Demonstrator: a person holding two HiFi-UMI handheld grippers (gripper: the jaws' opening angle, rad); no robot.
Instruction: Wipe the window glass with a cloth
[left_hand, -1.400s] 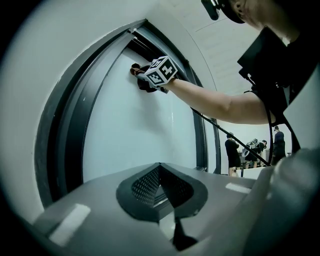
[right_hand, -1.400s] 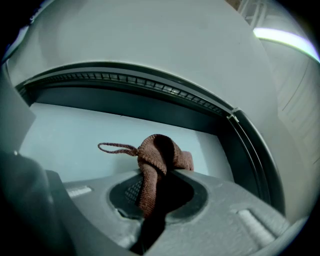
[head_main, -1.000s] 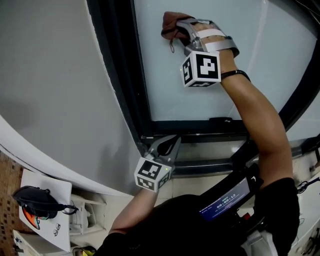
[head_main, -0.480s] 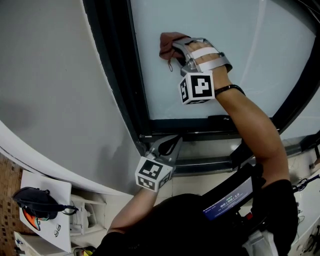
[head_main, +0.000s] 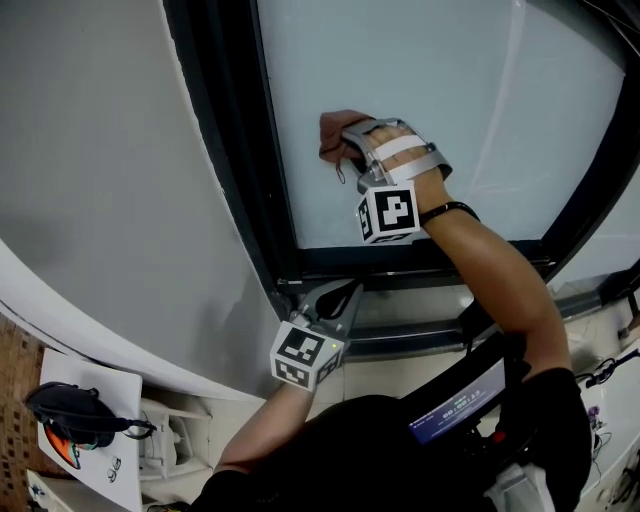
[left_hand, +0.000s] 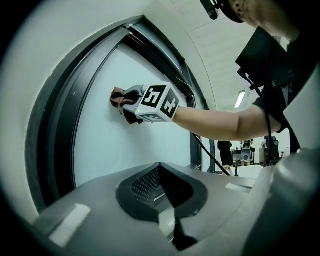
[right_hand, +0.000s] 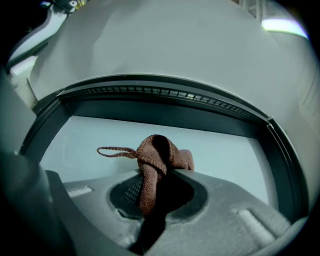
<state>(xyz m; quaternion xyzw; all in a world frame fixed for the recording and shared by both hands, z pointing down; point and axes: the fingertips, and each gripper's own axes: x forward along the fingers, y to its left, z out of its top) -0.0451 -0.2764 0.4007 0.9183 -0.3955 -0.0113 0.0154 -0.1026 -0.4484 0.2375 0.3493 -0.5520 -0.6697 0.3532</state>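
Although only its own view confirms it, the left gripper (head_main: 345, 292) is held closed on nothing at the window frame's (head_main: 228, 150) lower corner; farther up, the cloth (head_main: 335, 131) is clamped in the right gripper (head_main: 352, 150) against the window glass (head_main: 430, 70) inside that frame, its loop shown solely by the right gripper view

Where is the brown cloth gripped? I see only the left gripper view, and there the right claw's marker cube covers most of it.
Observer: In the right gripper view, the brown cloth is clamped between the jaws of the right claw and bulges out past their tips.
Operator: Does any loose part stick out?
Observer: Yes, a thin loop stands out sideways from the cloth, in front of the window glass.
Operator: And where is my left claw?
Observer: In the head view, the left claw sits low, by the bottom-left corner of the dark window frame.
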